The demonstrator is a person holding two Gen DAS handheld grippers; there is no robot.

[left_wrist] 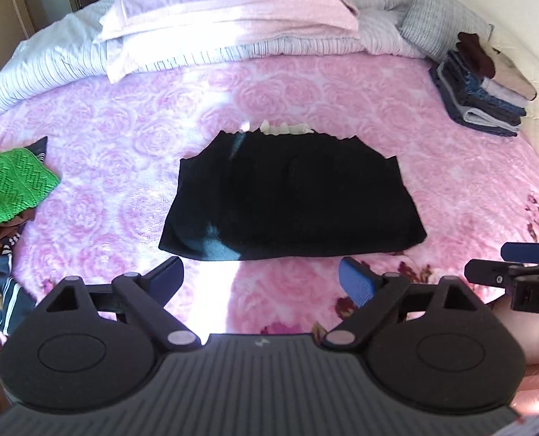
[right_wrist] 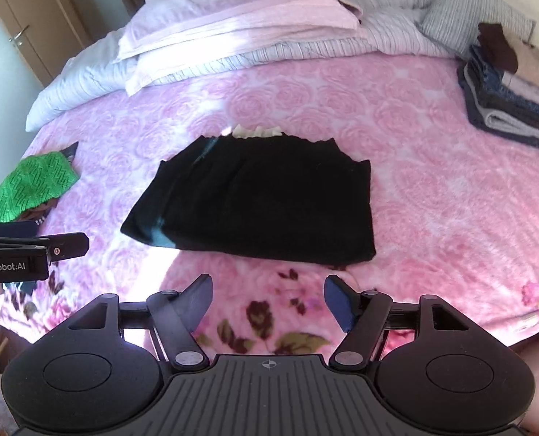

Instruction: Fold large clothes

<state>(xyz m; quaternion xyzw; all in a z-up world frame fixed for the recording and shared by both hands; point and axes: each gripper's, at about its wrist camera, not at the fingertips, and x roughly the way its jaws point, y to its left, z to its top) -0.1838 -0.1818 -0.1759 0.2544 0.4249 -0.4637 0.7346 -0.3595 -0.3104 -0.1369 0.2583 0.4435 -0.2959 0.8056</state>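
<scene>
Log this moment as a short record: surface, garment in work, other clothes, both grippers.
surface: pink blanket on a bed
garment: black garment, folded, lying flat mid-bed
unfolded pile: green knit at the left edge
finished stack: folded clothes, far right
left gripper: open, empty, above the blanket
right gripper: open, empty

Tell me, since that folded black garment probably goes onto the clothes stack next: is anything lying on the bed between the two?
Nothing visible does. Between the black garment and the stack of folded clothes lies only bare pink blanket. The green knit sits on the opposite side.
</scene>
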